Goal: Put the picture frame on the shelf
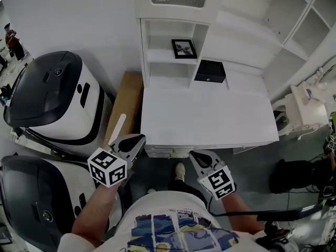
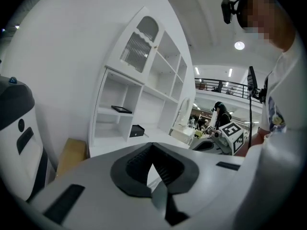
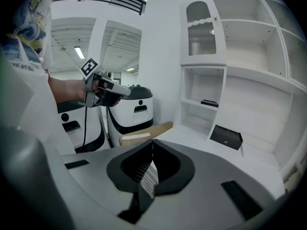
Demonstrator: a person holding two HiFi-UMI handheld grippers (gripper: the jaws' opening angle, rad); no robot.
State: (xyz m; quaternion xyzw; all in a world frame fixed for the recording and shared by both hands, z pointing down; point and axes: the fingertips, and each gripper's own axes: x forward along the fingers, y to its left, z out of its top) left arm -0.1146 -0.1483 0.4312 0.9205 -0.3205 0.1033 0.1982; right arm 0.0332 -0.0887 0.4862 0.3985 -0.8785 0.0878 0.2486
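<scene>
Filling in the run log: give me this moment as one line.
frame: on shelf | left gripper: shut, empty | right gripper: shut, empty | both at near edge of desk

1. A small black box point(image 1: 210, 71) sits at the back of the white surface point(image 1: 210, 119).
2. Two white-and-black machines, possibly appliances, stand left: one point(image 1: 50, 96) farther, one point(image 1: 37, 203) nearer.
3. Brown cardboard point(image 1: 127, 98) lies beside the surface, carrying a white strip point(image 1: 116, 127).
</scene>
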